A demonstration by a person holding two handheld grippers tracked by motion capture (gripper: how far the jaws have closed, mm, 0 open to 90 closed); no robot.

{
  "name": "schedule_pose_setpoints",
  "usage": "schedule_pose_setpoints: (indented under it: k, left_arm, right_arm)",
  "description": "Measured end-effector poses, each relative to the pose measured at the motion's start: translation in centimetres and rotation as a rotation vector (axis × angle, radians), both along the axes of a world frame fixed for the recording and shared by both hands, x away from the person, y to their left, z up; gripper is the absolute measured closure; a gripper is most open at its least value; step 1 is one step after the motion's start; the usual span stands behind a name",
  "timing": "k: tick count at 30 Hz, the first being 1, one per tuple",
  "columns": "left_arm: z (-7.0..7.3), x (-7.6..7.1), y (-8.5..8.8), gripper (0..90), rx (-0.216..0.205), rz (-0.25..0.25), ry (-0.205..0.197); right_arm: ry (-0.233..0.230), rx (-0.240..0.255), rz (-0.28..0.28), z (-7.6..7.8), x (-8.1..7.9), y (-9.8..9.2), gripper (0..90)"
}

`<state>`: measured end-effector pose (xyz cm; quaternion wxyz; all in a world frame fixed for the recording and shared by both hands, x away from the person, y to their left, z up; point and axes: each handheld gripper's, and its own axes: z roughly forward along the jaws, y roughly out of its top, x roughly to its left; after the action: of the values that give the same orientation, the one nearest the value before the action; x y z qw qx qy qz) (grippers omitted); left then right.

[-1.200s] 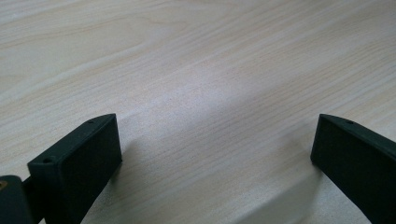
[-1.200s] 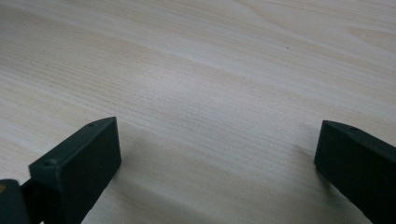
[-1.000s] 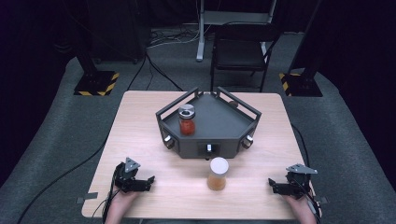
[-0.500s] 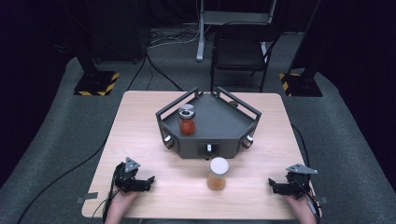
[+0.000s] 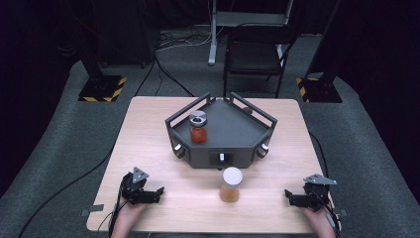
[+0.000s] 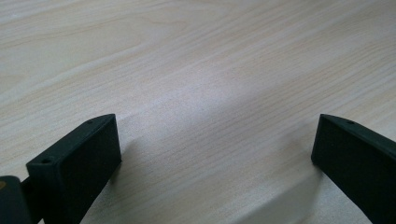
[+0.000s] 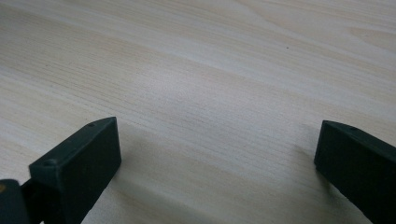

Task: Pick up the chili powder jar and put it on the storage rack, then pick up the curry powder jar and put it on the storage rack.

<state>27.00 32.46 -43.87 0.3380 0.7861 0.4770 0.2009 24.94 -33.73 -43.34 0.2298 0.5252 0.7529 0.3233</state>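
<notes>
We are resting our left gripper and right gripper on the tabletop, jaws spread and empty. The white-lidded jar is standing untouched at lower centre, just below the black tray; everything is remaining to do.

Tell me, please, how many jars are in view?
2. One jar with a white lid stands on the table just in front of the dark tray; the other, with a silver lid, stands inside the tray at its left.
</notes>
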Motion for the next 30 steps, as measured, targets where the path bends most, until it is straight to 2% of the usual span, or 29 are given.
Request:
schedule_pose_setpoints:
  k: [26, 30]
  left_arm:
    - [-0.03, 0.05, 0.02, 0.8, -0.003, -0.001, 0.000]
    - [-0.03, 0.09, 0.03, 0.7, -0.002, -0.002, 0.000]
  right_arm:
    - [0.001, -0.001, -0.005, 0.05, 0.01, 0.03, 0.0]
    - [0.004, -0.001, 0.008, 0.12, 0.08, -0.04, 0.0]
